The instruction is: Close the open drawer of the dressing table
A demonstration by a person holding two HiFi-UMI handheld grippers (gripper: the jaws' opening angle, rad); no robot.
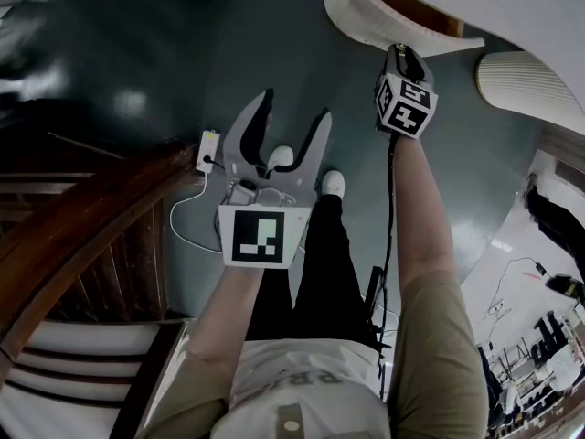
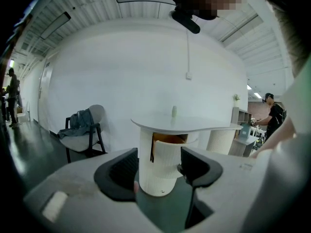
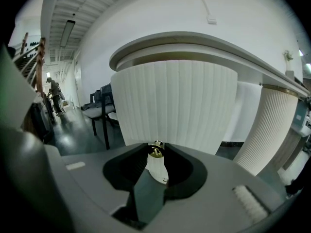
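The brass knob [image 3: 156,152] of the open drawer [image 3: 175,106], at frame centre, is clenched by the right gripper [image 3: 155,148]. The closing step is judged begun; 1 straight inward push is called for. The left gripper [image 2: 158,168] is held released and empty.

Head view: dressing table [image 1: 539,12] cut by the upper edge. Right gripper view: drawer knob [image 3: 155,150] largely covered by the jaws. Left gripper view: tabletop object [image 2: 174,111], possibly a bottle, too small to identify.

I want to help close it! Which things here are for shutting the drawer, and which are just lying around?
For the job: drawer, its brass knob, right gripper pinching the knob.
Lying about: chair, jacket on it, small white thing on the tabletop, white plug.
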